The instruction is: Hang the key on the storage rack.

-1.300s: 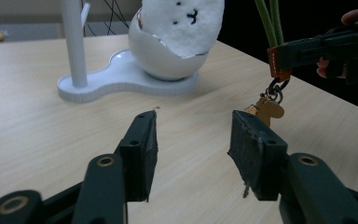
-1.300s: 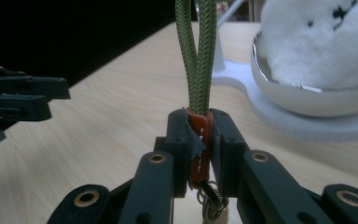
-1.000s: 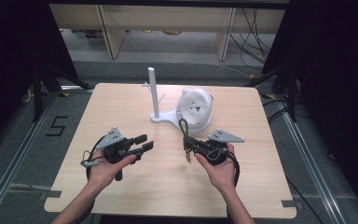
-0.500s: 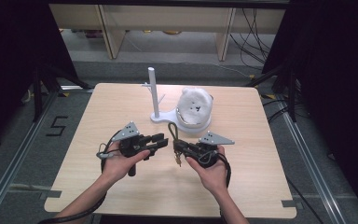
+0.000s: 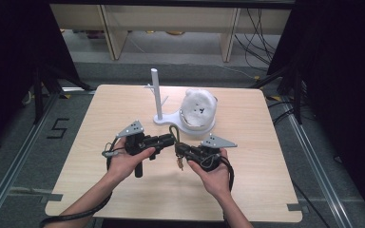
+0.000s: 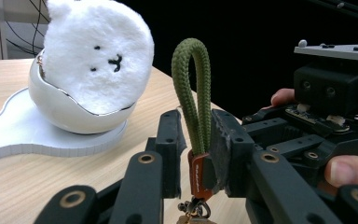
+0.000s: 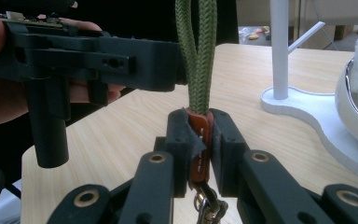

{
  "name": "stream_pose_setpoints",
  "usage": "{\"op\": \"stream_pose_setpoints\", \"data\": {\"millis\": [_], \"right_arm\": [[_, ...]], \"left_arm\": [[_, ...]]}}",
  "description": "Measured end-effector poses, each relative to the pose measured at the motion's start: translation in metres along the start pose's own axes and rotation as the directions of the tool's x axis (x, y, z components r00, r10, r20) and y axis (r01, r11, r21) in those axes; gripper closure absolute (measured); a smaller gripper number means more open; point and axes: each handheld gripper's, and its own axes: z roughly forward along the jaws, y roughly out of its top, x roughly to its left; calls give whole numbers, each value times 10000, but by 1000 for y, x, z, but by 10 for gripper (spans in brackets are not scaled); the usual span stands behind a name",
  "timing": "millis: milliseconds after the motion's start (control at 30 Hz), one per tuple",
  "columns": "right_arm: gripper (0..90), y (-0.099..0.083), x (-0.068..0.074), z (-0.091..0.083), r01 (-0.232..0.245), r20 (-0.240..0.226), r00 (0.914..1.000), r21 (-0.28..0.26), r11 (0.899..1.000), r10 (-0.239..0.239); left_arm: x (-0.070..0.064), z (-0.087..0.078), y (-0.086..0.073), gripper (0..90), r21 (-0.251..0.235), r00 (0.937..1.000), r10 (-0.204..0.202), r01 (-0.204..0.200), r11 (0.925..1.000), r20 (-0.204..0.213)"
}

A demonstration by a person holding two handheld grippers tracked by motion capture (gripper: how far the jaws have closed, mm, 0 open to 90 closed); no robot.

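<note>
A keychain hangs between the two grippers above the table's middle. Its green rope loop stands upright, and small metal keys dangle below. My right gripper is shut on the orange tag at the foot of the loop. My left gripper comes in from the left, its jaws closed against both sides of the loop just above the tag. In the left gripper view the right gripper's body and a thumb sit close behind.
A white stand with an upright post and side pegs rises from a flat base behind the grippers. A white plush bear face rests in a white bowl on that base. The wooden table extends on both sides.
Both hands have come together at the table's middle. The left gripper has travelled right until its jaws reached the green loop held up by the right gripper.
</note>
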Motion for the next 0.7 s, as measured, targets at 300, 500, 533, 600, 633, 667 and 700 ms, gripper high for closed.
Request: {"op": "stream_pose_setpoints", "data": {"millis": [300,500,533,600,633,667,700], "right_arm": [[798,1,2,1,190,2,9998,30,9998,-190],[796,1,2,2,125,-70,9999,-20,9999,-125],[794,1,3,2,91,-158,9998,-55,9999,-92],[779,1,2,3,219,-87,9997,-103,9997,-220],[750,0,3,4,-15,-220,9998,-91,10000,13],[719,0,3,4,26,-188,9998,-109,9999,-28],[688,0,3,5,22,-180,9998,-233,9997,-27]], "left_arm": [[2,0,1,812,-10,9996,-261,261,9997,115],[1,-2,3,838,-6,9996,-238,238,9997,151],[0,-2,3,840,9,9997,-204,204,9998,148],[-1,-3,4,842,50,9999,-49,48,10000,114],[-2,-4,5,843,71,10000,69,-70,10000,29],[-2,-4,5,844,71,9998,175,-174,9998,-74],[-1,-5,6,844,81,9995,250,-249,9997,-175]]}}
